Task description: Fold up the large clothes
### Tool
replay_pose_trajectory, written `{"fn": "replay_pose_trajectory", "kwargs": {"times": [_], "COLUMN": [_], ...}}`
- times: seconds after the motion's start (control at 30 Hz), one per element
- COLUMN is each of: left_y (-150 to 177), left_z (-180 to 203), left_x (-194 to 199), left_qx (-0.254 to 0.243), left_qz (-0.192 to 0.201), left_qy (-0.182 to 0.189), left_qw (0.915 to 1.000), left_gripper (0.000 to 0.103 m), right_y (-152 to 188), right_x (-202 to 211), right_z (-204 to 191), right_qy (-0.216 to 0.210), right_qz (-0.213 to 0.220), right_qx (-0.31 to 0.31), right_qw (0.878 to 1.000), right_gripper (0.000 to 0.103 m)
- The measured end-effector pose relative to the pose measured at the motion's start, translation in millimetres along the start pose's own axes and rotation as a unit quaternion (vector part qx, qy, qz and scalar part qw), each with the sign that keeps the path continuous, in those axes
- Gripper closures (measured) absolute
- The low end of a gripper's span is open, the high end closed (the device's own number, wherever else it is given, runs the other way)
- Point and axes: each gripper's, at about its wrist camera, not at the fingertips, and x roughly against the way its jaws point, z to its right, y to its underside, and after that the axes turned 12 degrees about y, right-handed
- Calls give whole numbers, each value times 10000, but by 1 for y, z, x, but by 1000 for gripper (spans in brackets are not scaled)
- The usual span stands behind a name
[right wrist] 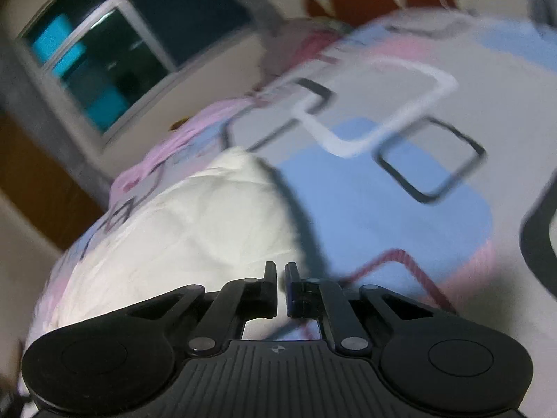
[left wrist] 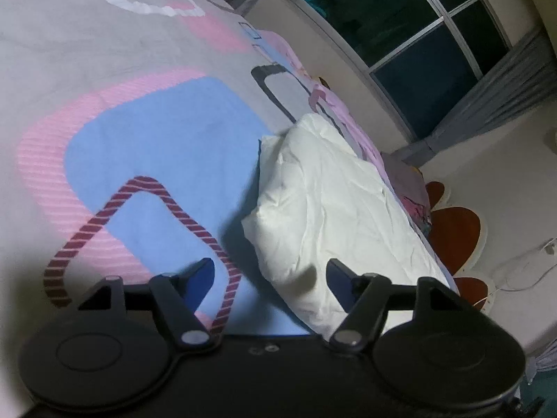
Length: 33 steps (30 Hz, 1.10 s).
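A white garment (left wrist: 330, 205) lies folded in a thick bundle on a bed with a grey, blue and pink patterned sheet (left wrist: 139, 111). My left gripper (left wrist: 269, 271) is open and empty, held above the sheet at the bundle's near corner. In the right wrist view, which is blurred by motion, the white garment (right wrist: 195, 216) lies ahead and to the left. My right gripper (right wrist: 280, 270) has its jaws nearly together with nothing between them, hovering over the bundle's edge.
A dark window (left wrist: 410, 31) with a grey curtain (left wrist: 501, 101) is beyond the bed. A red and white flower-shaped headboard (left wrist: 452, 230) stands at the bed's end, with a pink pillow (left wrist: 410, 184) next to it.
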Motion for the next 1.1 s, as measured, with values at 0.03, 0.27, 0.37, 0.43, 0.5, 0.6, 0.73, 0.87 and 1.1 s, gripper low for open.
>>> {"fn": "replay_pose_trajectory", "kwargs": {"times": [0.03,0.27,0.37,0.43,0.5,0.6,0.73,0.87,1.1], "left_y": [-1,-6,-8,-8,-7,-7,-4,-10,-14], "left_z": [-1,-9,-11,-12,-9,-6,-7,-5,-7], "left_x": [-4,-45,-50,-51,-50,-48,-52,-48,-42], "left_qx": [45,434,477,443,345,168,177,33,-88], "left_qz": [9,-76,-78,-109,-127,-143,-173,-99,-63], "left_qy": [38,265,322,336,335,322,251,211,249], "left_qw": [10000,9987,9983,9984,9988,9992,9994,9997,9996], "left_gripper": [34,45,55,63,66,63,48,52,62], "right_y": [0,23,32,34,38,50,65,61,67], "right_x": [2,-14,-25,-34,-44,-71,-100,-86,-66], "right_z": [-15,-119,-149,-166,-180,-193,-193,-191,-201], "right_qy": [-72,-534,-590,-627,-619,-334,-17,19,-341], "right_qz": [39,-147,-167,-211,-275,-540,-729,-654,-739], "right_qx": [198,1011,1267,1342,1432,1672,1783,1574,1639], "right_qw": [9998,9933,9900,9887,9874,9839,9813,9854,9831], "right_gripper": [97,97,97,97,97,97,98,97,97]}}
